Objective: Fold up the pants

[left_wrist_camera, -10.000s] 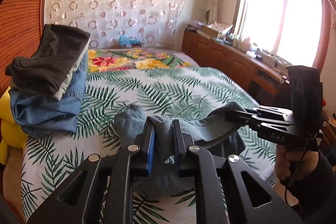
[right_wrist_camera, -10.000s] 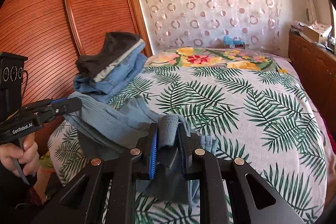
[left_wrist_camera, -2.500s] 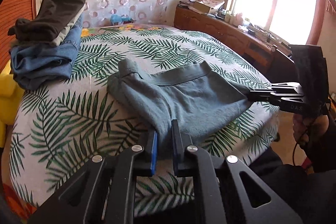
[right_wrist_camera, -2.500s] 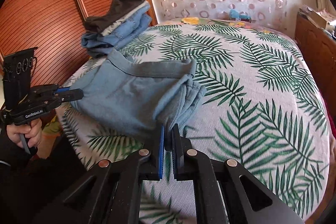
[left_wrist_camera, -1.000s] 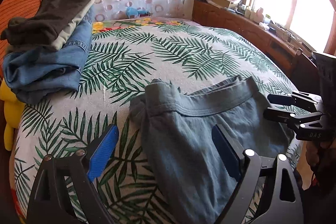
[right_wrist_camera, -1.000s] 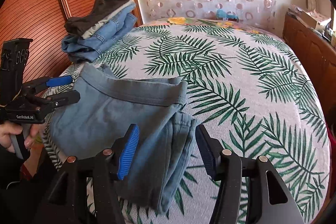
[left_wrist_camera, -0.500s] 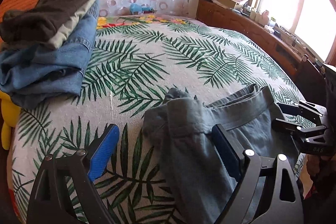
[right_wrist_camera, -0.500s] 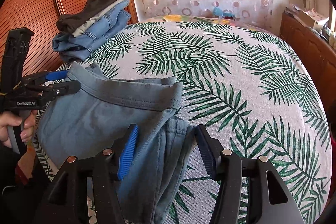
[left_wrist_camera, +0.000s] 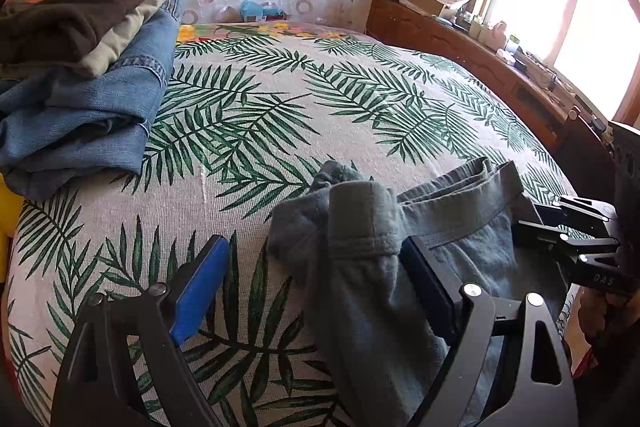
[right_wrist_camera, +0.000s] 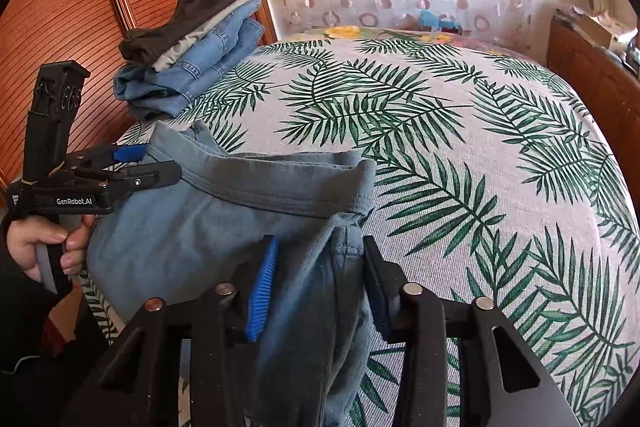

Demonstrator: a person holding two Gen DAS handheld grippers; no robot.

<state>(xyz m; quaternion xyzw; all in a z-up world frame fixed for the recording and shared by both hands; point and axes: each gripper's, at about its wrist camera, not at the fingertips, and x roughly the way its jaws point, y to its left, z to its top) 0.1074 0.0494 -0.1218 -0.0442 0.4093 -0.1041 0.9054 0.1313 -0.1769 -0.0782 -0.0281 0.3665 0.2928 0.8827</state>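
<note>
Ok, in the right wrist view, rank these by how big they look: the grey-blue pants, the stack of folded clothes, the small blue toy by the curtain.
1. grey-blue pants, largest, though nearest the camera.
2. stack of folded clothes, clearly smaller, farther back.
3. blue toy, smallest, and farthest away.

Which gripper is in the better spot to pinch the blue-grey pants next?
Probably the right gripper: its open jaws straddle the folded edge of the pants, with cloth centred between them. The left gripper is open too, but the bunched corner sits against one finger.
</note>
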